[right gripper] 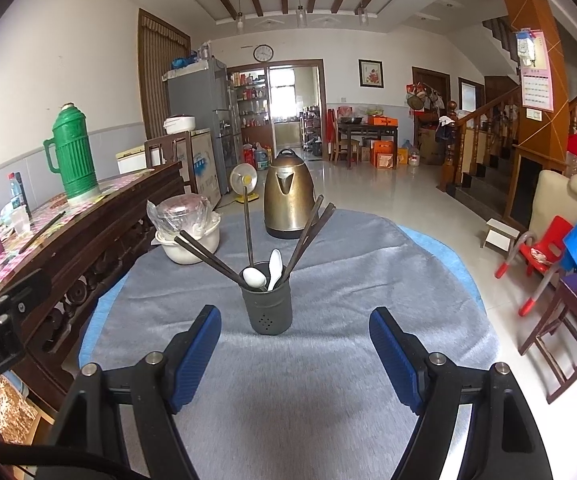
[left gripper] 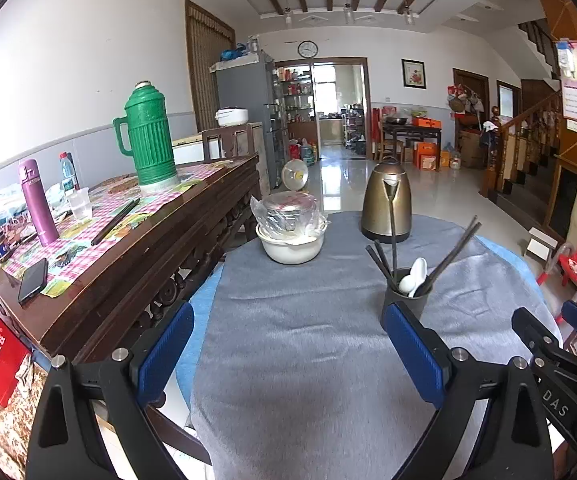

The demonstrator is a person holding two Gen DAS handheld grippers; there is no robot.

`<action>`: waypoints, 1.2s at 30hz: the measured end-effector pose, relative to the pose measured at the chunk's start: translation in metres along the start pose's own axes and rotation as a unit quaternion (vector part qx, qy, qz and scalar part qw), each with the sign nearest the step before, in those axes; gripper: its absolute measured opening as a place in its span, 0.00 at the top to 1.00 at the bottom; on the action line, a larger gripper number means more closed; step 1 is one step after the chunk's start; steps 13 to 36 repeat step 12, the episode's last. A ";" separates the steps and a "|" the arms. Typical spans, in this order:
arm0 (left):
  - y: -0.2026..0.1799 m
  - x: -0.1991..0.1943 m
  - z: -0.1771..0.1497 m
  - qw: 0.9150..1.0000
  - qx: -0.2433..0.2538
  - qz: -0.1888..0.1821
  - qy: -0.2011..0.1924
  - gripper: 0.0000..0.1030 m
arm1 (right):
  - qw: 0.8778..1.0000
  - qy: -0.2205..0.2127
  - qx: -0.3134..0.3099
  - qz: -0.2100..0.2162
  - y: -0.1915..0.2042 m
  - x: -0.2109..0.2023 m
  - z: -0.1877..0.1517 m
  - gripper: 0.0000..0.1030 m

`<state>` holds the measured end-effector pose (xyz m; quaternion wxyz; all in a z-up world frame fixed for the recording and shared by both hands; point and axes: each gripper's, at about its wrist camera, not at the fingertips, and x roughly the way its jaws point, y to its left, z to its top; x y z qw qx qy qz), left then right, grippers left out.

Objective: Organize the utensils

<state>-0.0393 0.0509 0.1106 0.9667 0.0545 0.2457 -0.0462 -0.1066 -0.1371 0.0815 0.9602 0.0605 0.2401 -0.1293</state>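
Grey-clothed table [right gripper: 328, 360]: utensil holder [right gripper: 267, 312] upright, chopsticks [right gripper: 308, 232] and spoons [right gripper: 254, 278] inside.
I see both grippers' fingers apart, empty: left gripper [left gripper: 288, 352]; right gripper [right gripper: 294, 356]; spoons seemingly two.

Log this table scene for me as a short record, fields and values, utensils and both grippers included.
surface: grey cloth on round table
holder: dark grey utensil cup, upright
contents: dark chopsticks, two white spoons
behind the cup: brass-coloured kettle; white bowl holding a bagged metal pot
left gripper: open, empty
right gripper: open, empty, short of the cup
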 end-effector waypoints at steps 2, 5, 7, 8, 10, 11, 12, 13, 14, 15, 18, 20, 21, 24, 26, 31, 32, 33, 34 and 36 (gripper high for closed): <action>-0.001 0.007 0.002 1.000 -0.001 0.000 0.005 0.06 | 1.000 0.003 0.001 0.001 -0.001 0.008 0.002 0.22; -0.004 0.017 0.005 1.000 0.003 0.002 0.013 0.06 | 1.000 0.007 0.009 0.003 -0.004 0.018 0.004 0.22; -0.004 0.022 0.007 1.000 0.003 0.005 0.013 0.06 | 1.000 0.011 0.015 0.007 -0.006 0.026 0.006 0.22; -0.004 0.024 0.007 1.000 0.003 0.003 0.013 0.06 | 1.000 0.012 0.017 0.007 -0.006 0.030 0.008 0.22; -0.003 0.027 0.008 1.000 0.005 0.006 0.010 0.06 | 1.000 0.014 0.020 0.010 -0.005 0.037 0.009 0.22; -0.003 0.029 0.009 1.000 0.003 0.011 0.007 0.06 | 1.000 0.016 0.019 0.012 -0.004 0.042 0.009 0.22; -0.002 0.031 0.010 1.000 0.000 0.010 0.007 0.06 | 1.000 0.017 0.018 0.012 -0.004 0.045 0.010 0.22; -0.002 0.031 0.010 1.000 0.000 0.010 0.007 0.06 | 1.000 0.017 0.018 0.012 -0.004 0.045 0.010 0.22; -0.002 0.031 0.010 1.000 0.000 0.010 0.007 0.06 | 1.000 0.017 0.018 0.012 -0.004 0.045 0.010 0.22; -0.002 0.031 0.010 1.000 0.000 0.010 0.007 0.06 | 1.000 0.017 0.018 0.012 -0.004 0.045 0.010 0.22; -0.002 0.031 0.010 1.000 0.000 0.010 0.007 0.06 | 1.000 0.017 0.018 0.012 -0.004 0.045 0.010 0.22; -0.002 0.031 0.010 1.000 0.000 0.010 0.007 0.06 | 1.000 0.017 0.018 0.012 -0.004 0.045 0.010 0.22; -0.002 0.031 0.010 1.000 0.000 0.010 0.007 0.06 | 1.000 0.017 0.018 0.012 -0.004 0.045 0.010 0.22; -0.002 0.031 0.010 1.000 0.000 0.010 0.007 0.06 | 1.000 0.017 0.018 0.012 -0.004 0.045 0.010 0.22; -0.002 0.031 0.010 1.000 0.000 0.010 0.007 0.06 | 1.000 0.017 0.018 0.012 -0.004 0.045 0.010 0.22; -0.002 0.031 0.010 1.000 0.000 0.010 0.007 0.06 | 1.000 0.017 0.018 0.012 -0.004 0.045 0.010 0.22; -0.002 0.031 0.010 1.000 0.000 0.010 0.007 0.06 | 1.000 0.017 0.018 0.012 -0.004 0.045 0.010 0.22; -0.002 0.031 0.010 1.000 0.000 0.010 0.007 0.06 | 1.000 0.017 0.018 0.012 -0.004 0.045 0.010 0.22; -0.002 0.031 0.010 1.000 0.000 0.010 0.007 0.06 | 1.000 0.017 0.018 0.012 -0.004 0.045 0.010 0.22; -0.002 0.031 0.010 1.000 0.000 0.010 0.007 0.06 | 1.000 0.017 0.018 0.012 -0.004 0.045 0.010 0.22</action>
